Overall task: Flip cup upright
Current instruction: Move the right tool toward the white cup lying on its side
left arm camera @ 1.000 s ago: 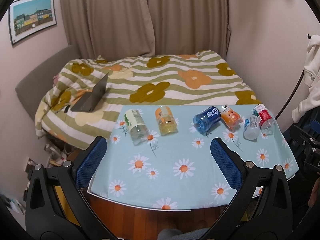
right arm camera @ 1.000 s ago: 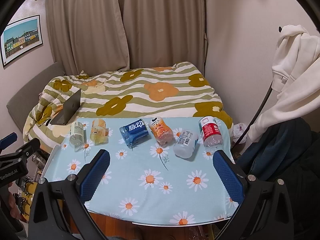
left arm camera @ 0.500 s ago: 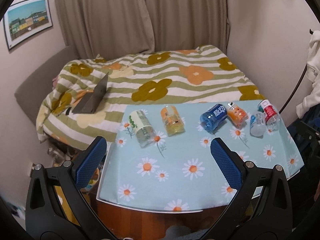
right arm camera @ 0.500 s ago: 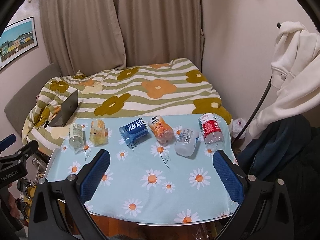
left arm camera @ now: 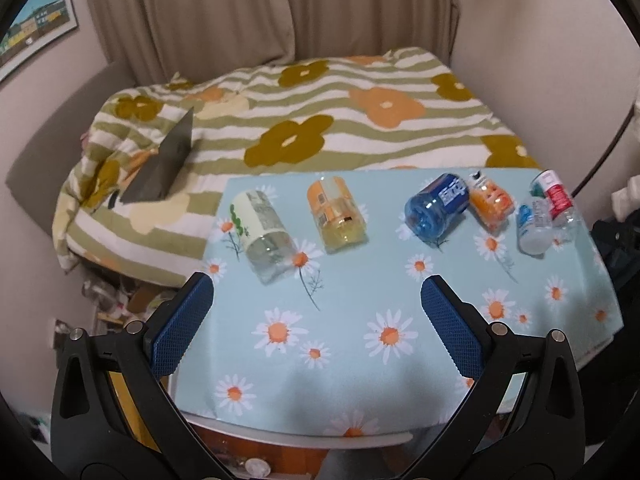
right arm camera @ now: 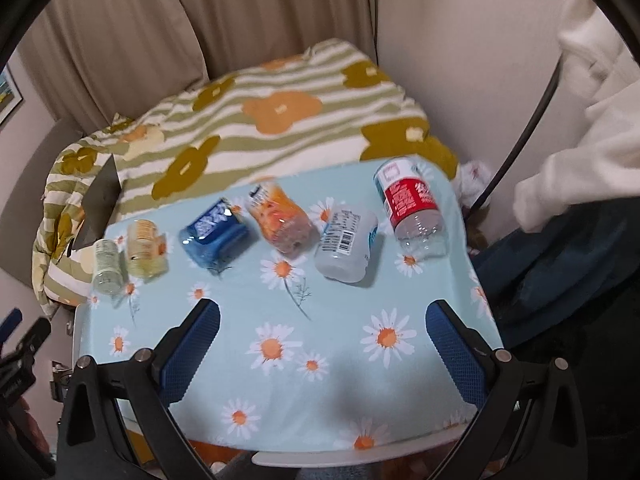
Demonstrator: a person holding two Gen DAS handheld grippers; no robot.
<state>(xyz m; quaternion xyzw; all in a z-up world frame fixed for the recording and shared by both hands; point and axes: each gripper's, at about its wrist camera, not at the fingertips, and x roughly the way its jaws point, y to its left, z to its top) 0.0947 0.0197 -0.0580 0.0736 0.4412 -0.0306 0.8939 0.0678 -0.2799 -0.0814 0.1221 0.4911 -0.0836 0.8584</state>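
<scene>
Several cut-off bottle cups lie on their sides in a row at the far edge of a daisy-print tablecloth (left arm camera: 360,360). From left to right they are a green-label cup (left arm camera: 262,236), a yellow cup (left arm camera: 338,214), a blue cup (left arm camera: 436,208), an orange cup (left arm camera: 490,202), a white cup (left arm camera: 534,228) and a red-label cup (left arm camera: 558,200). My left gripper (left arm camera: 316,282) hangs open over the cloth, short of the green-label and yellow cups. My right gripper (right arm camera: 323,305) is open too, just short of the orange cup (right arm camera: 280,218) and white cup (right arm camera: 347,242). Neither holds anything.
Behind the table is a bed with a striped floral quilt (left arm camera: 320,120) and a half-open laptop (left arm camera: 168,164) on it. Curtains cover the back wall. A white garment (right arm camera: 592,120) and dark clothing (right arm camera: 560,272) hang close to the table's right side.
Both grippers have moved forward and lower toward the row of cups, which now looks larger. The cups have not moved and both grippers stay open.
</scene>
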